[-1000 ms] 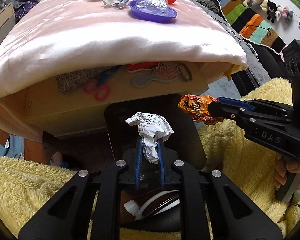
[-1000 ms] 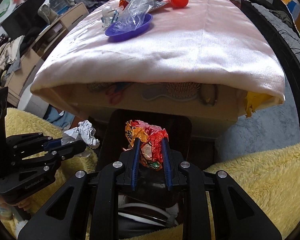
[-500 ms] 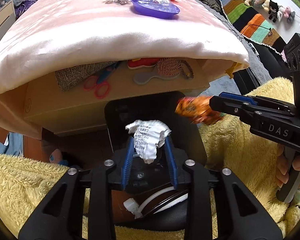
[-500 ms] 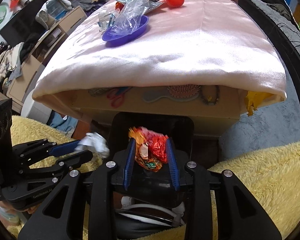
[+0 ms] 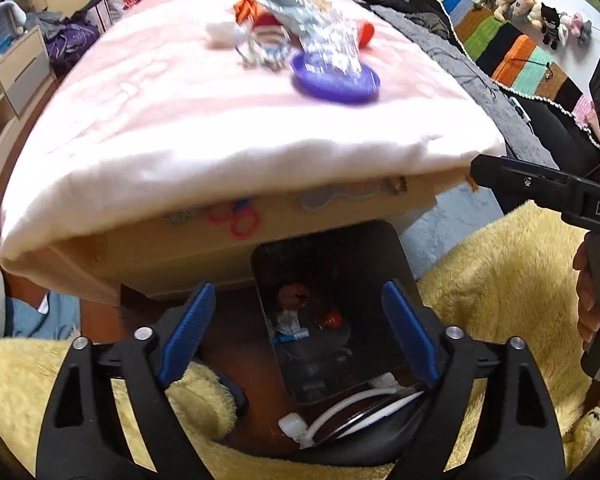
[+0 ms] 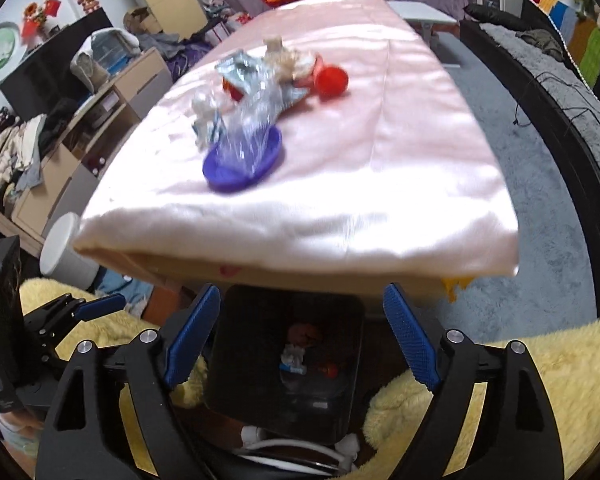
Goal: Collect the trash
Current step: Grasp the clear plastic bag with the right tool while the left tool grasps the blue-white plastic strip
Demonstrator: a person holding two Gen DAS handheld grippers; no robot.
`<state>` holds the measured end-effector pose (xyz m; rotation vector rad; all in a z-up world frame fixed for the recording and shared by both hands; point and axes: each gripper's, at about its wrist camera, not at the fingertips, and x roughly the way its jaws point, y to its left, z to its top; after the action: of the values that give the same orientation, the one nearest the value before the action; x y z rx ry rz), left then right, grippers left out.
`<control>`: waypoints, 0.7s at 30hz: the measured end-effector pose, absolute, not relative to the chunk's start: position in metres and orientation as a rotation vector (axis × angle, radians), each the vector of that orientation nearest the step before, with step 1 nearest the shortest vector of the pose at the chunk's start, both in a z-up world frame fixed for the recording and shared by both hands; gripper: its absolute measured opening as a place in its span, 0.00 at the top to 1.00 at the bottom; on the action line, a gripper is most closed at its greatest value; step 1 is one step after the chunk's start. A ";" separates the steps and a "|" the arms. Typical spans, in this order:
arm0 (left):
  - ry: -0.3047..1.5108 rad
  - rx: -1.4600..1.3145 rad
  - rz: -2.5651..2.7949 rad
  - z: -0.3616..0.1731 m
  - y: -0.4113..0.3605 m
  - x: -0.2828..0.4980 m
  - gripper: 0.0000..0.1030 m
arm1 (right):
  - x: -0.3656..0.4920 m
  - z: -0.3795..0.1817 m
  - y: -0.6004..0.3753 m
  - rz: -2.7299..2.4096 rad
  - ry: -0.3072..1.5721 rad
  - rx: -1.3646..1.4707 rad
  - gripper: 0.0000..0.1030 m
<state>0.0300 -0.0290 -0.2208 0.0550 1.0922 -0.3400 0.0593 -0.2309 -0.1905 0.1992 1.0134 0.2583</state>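
A black bin [image 5: 384, 248] [image 6: 236, 360] stands on the floor below the table's near edge. Crumpled white paper [image 5: 286, 320] [image 6: 294, 356] and an orange-red wrapper [image 5: 296, 294] [image 6: 304, 332] lie inside it. My left gripper [image 5: 296, 320] is open and empty above the bin. My right gripper [image 6: 300, 328] is open and empty above the bin too. On the pink tablecloth [image 5: 180, 112] [image 6: 380, 160] a purple dish [image 5: 336, 80] [image 6: 244, 160] holds a clear plastic bag [image 5: 332, 48] [image 6: 252, 124], with more wrappers [image 5: 268, 12] [image 6: 252, 76] behind it.
A red ball [image 6: 331, 79] lies at the far side of the pile. Yellow fluffy fabric [image 5: 500, 280] [image 6: 520, 360] flanks the bin. A cardboard panel [image 5: 220, 232] hangs under the cloth edge. Drawers [image 6: 112, 112] stand left, a dark sofa [image 6: 560, 100] right.
Both grippers opened and dropped the white paper and the orange wrapper into the bin. Both then lifted, so the tabletop shows more.
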 end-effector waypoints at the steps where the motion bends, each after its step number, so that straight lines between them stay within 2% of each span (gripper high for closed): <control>1: 1.077 0.055 -0.337 -0.214 -0.029 0.034 0.18 | 0.062 -0.185 -0.232 0.261 1.000 0.195 0.18; 13: 0.981 0.061 -0.264 -0.170 -0.005 0.095 0.15 | 0.117 -0.155 -0.218 0.282 0.927 0.144 0.20; 19: 0.970 0.055 -0.259 -0.165 0.000 0.120 0.15 | 0.148 -0.155 -0.195 0.330 0.927 0.120 0.43; 21: 0.974 0.055 -0.252 -0.166 0.001 0.128 0.15 | 0.160 -0.158 -0.190 0.341 0.931 0.125 0.54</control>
<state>0.1278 0.0011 -0.1657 0.0550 0.9744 -0.2519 0.1600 -0.1898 -0.1579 0.1247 0.9313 0.3412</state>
